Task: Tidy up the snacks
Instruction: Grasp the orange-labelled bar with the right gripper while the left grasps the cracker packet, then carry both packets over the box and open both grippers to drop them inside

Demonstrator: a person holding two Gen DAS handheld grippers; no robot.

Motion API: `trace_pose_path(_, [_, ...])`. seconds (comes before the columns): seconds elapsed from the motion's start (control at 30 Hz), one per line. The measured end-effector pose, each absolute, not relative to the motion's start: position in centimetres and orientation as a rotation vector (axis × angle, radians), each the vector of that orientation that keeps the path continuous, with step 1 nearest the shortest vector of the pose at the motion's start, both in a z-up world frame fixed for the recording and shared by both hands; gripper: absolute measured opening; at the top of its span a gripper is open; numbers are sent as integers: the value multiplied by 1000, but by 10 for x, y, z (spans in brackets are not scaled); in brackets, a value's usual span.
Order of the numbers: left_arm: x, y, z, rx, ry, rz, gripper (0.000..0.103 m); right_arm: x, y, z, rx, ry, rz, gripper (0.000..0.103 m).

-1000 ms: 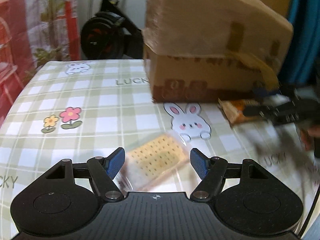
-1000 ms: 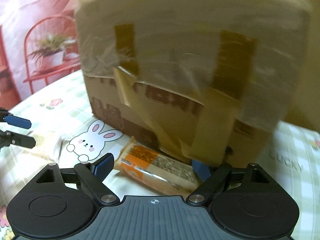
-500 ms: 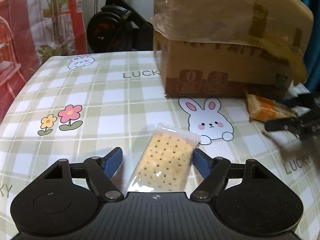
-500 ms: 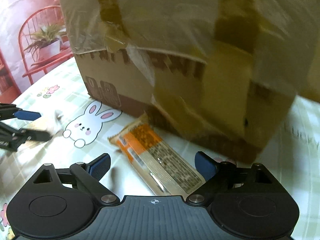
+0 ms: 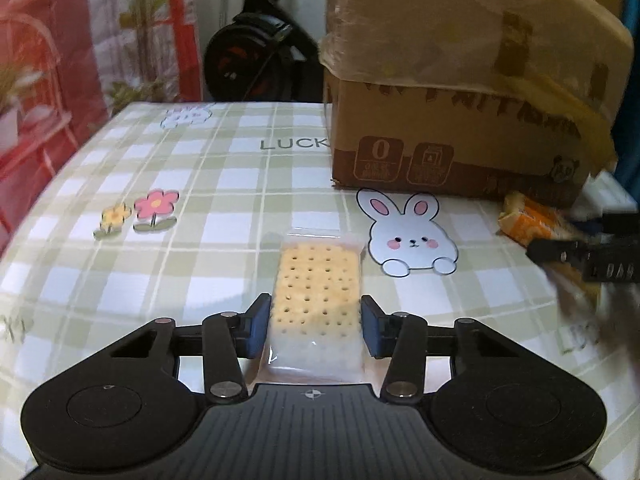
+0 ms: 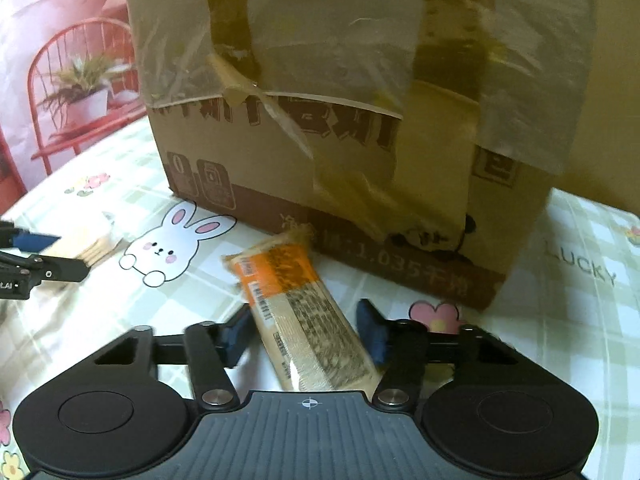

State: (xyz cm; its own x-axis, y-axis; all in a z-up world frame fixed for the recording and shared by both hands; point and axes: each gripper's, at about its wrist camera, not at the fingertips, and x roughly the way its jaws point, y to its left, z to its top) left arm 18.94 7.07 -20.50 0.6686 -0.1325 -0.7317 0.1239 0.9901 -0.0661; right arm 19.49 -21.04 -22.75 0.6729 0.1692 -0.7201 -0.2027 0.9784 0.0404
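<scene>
A clear packet of pale crackers (image 5: 316, 276) lies on the checked tablecloth (image 5: 200, 200). My left gripper (image 5: 316, 320) is closing on it, and both blue pads touch the packet's long sides. An orange and tan snack bar (image 6: 296, 292) lies at an angle just in front of the cardboard box (image 6: 320, 120). My right gripper (image 6: 304, 314) is closing around the bar's near half, pads against its edges. The left wrist view also catches the bar (image 5: 528, 224) and the right gripper's dark fingers (image 5: 560, 248) at far right.
The large taped cardboard box (image 5: 460, 120) fills the back right of the table. Rabbit and flower prints mark the cloth. A dark exercise bike (image 5: 248, 60) and a red-and-white backdrop (image 5: 60, 80) stand beyond the far edge. The left gripper's fingers (image 6: 60, 268) show at far left.
Both pairs of jaws went from wide apart to closed against their packets. The cracker packet now lies straight between the left pads. The right gripper sank over the snack bar.
</scene>
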Motion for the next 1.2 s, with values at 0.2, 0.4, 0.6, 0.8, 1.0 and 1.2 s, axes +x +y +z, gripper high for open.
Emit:
trace_pose_path(0.2, [181,61,-195,-75,785,-161,49,169,-217,-230,61,759,160,33])
trace_pose_path(0.4, [170,51,-172,-116,728,-170,49,143,-228,-227,189,737,159,33])
trace_pose_path(0.6, [159,36,-151,-100,672,-192,49,124,-231,-208,204,680,166,33])
trace_pose_path(0.8, [152,30,-122,-93,586,-209,49,110,-230,-173,185,575,188,33])
trace_pose_path(1.0, [153,22,-88,-84,492,-228,49,106,-228,-126,137,425,208,33])
trace_pose_path(1.2, [170,11,-59,-57,391,-253,49,120,-242,-83,110,320,201,33])
